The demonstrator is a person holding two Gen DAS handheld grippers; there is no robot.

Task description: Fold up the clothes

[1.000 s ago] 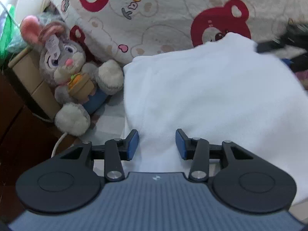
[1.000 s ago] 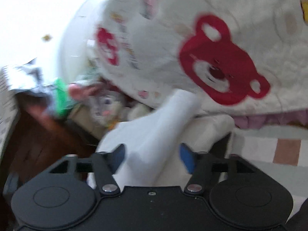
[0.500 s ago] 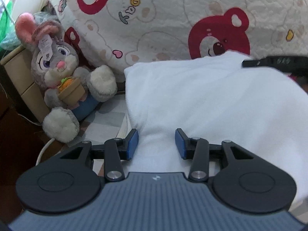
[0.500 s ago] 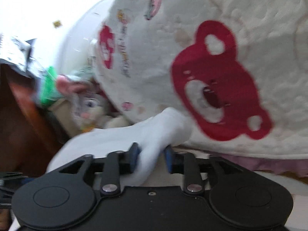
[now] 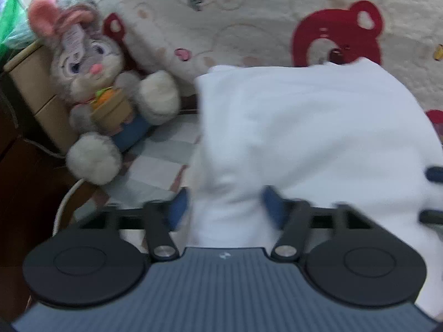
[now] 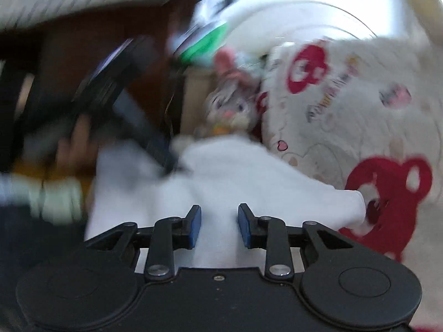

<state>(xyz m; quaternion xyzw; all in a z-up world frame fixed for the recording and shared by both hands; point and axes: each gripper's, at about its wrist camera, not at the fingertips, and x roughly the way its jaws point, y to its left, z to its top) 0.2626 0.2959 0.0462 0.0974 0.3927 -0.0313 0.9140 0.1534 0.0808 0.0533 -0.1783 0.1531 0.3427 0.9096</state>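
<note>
A white garment (image 5: 304, 127) lies folded on the bed, its far edge against a bear-print quilt. My left gripper (image 5: 225, 207) sits at its near left edge. The jaws are opening, and a bunch of the cloth stands between the blue pads without being pressed. My right gripper (image 6: 219, 228) is over the same white garment (image 6: 235, 171). Its jaws are closing, and a fold of cloth fills the gap between its pads. The right wrist view is blurred; in it a person's hand (image 6: 74, 138) holds the dark left gripper at the left.
A grey plush rabbit (image 5: 94, 94) sits left of the garment, against a cardboard box (image 5: 30, 83). The bear-print quilt (image 5: 277, 22) rises behind. A checked sheet (image 5: 157, 166) shows between rabbit and garment. Dark wooden furniture (image 5: 27, 179) lies at the far left.
My left jaws have spread wide around the cloth bunch. My right gripper closed on a fold, rolled over and swung from the garment's far corner toward its right side.
</note>
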